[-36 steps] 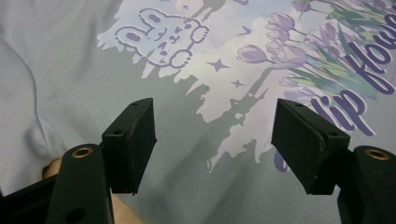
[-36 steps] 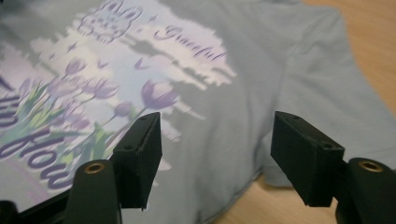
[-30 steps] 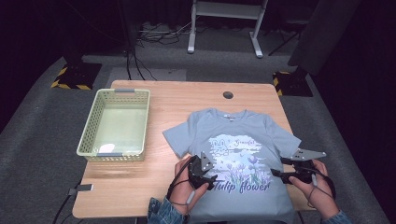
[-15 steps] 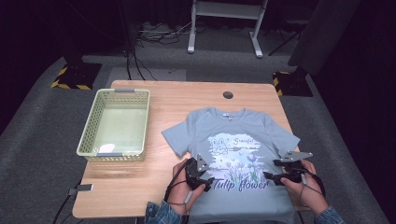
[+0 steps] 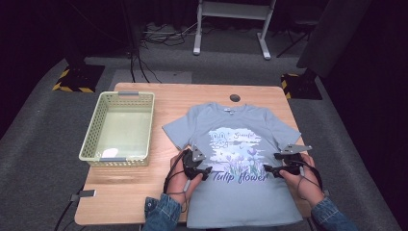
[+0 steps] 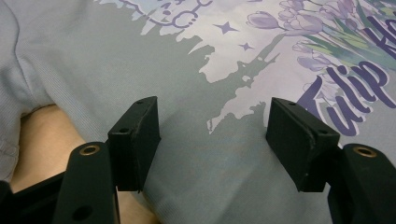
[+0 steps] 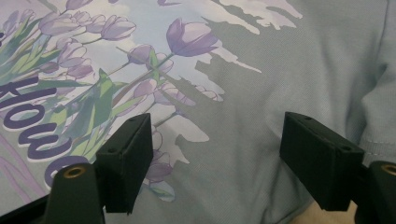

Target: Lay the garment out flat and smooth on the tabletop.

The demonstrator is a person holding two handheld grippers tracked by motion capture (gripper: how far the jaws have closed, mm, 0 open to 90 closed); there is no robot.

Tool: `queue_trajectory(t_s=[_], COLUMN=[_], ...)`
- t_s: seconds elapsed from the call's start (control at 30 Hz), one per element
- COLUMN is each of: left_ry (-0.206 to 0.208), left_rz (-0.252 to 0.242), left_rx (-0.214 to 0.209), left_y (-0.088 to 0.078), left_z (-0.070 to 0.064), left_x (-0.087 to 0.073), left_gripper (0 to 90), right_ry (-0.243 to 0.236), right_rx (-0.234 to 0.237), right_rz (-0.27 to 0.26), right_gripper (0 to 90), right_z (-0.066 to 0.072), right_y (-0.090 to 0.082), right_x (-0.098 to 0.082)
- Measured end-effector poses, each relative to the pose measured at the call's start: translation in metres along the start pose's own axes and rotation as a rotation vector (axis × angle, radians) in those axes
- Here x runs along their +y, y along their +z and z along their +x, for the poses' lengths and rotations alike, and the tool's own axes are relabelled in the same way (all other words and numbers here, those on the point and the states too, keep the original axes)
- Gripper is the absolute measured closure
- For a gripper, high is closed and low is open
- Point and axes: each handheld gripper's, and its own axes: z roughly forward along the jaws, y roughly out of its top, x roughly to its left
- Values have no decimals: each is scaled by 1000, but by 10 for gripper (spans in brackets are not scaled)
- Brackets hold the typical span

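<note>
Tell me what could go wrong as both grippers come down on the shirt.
1. The left gripper and right gripper are open over flat cloth of the shirt, inside its side edges. Closing there may pinch only the top layer, or slip off without any fold.
2. The hem hangs past the near edge of the table, so a pull toward the person could slide the shirt off.
3. The left gripper's jaws have just been closing with nothing between them, perhaps too early.

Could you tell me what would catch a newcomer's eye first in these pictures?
Most striking is the light blue T-shirt spread flat on the right half of the wooden table, its purple tulip print facing up. The left gripper and right gripper hover at its two sides, jaws open over the cloth. A pale green basket stands to the left.
</note>
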Motion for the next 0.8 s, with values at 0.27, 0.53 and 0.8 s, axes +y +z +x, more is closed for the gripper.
queue_trajectory(t_s=[0.27, 0.53, 0.8], left_ry=[-5, -21, -23], left_rz=[0, -2, 3], left_rx=[13, 19, 47], left_y=[8, 17, 17], left_z=[21, 37, 38], left_x=[9, 17, 19], left_gripper=[343, 343, 297], right_ry=[3, 7, 10], right_rx=[-1, -2, -4], right_rz=[-14, -18, -19], right_gripper=[254, 254, 256], right_z=[-15, -26, -30], right_y=[17, 29, 33], right_x=[17, 30, 34])
